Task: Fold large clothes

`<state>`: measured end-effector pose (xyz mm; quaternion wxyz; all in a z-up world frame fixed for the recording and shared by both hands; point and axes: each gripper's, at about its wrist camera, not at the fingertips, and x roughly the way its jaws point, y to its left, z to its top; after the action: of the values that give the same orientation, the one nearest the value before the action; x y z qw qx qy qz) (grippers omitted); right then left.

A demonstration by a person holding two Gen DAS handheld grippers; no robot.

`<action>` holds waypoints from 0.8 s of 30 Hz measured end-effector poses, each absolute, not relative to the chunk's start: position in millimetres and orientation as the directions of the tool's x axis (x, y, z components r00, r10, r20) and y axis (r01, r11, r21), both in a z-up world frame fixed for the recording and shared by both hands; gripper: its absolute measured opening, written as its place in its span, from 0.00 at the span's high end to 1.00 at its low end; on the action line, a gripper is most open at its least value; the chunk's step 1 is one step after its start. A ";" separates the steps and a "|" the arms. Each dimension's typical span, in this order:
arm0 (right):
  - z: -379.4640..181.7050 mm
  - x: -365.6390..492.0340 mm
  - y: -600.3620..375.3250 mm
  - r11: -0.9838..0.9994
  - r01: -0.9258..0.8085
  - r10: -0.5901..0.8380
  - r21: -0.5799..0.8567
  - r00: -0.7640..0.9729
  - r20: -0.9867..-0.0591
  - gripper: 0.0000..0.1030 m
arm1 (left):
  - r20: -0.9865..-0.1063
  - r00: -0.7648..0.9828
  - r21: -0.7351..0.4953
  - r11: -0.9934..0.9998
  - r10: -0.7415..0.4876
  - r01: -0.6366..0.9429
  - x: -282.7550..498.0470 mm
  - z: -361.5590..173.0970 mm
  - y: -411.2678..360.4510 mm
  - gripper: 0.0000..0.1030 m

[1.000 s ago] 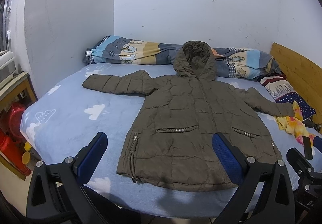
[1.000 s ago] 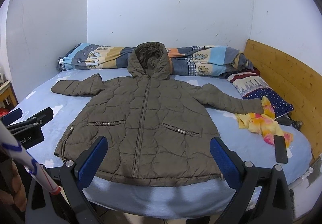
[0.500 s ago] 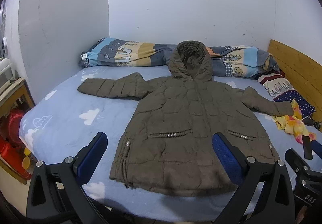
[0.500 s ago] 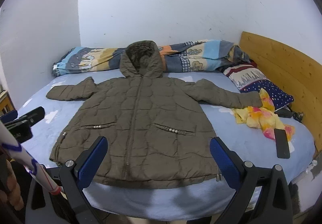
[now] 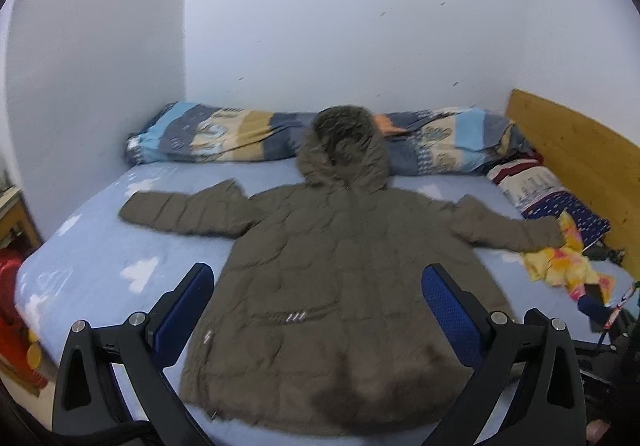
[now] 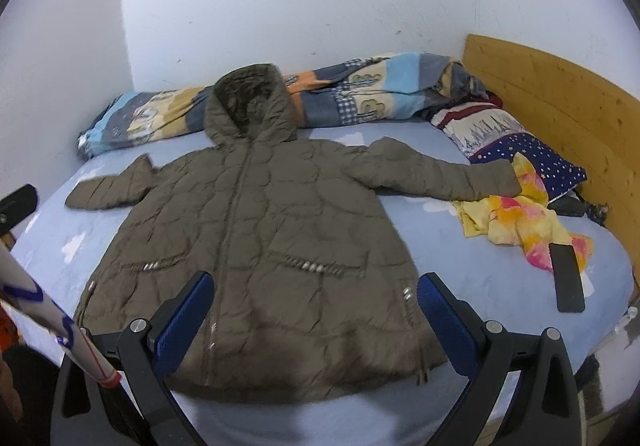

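Observation:
An olive quilted hooded coat (image 5: 336, 286) (image 6: 256, 230) lies flat, front up, on the light blue bed (image 5: 92, 258) (image 6: 500, 286), sleeves spread out to both sides and hood toward the wall. My left gripper (image 5: 320, 314) hovers open above the coat's lower half, with nothing between its blue pads. Over the hem, my right gripper (image 6: 316, 310) is open and holds nothing either. The left gripper's tip (image 6: 16, 201) shows at the left edge of the right wrist view.
A rolled patterned quilt (image 5: 224, 137) (image 6: 360, 93) lies along the wall. A starry pillow (image 6: 516, 141), a yellow-pink cloth (image 6: 520, 221) and a black phone (image 6: 568, 278) sit at the right by the wooden headboard (image 6: 560, 101). Red items (image 5: 12, 310) stand left of the bed.
Both grippers have moved forward toward the coat, which now fills more of each view. Both remain open and the coat has not moved.

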<state>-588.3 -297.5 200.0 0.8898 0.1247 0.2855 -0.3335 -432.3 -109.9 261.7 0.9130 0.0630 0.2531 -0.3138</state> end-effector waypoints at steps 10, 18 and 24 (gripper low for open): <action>221.6 -637.3 -508.6 0.541 0.794 -0.531 0.278 0.579 -0.619 0.05 | -0.525 0.697 0.009 0.815 -0.489 0.579 -328.5 221.1 -189.3 0.00; 173.7 -680.3 -691.5 0.303 0.810 -0.474 0.502 0.585 -0.658 0.46 | -0.628 0.662 0.025 0.840 -0.409 0.543 -278.8 171.2 -195.2 0.00; 118.3 -687.3 -764.4 0.158 0.839 -0.448 0.520 0.530 -0.719 0.63 | -0.661 0.634 0.018 0.836 -0.401 0.548 -268.4 158.6 -202.6 0.00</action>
<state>-687.3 -764.4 118.3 0.7330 0.4774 0.2047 -0.4392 -268.4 -202.6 158.6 0.8972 0.1094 0.3362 -0.2646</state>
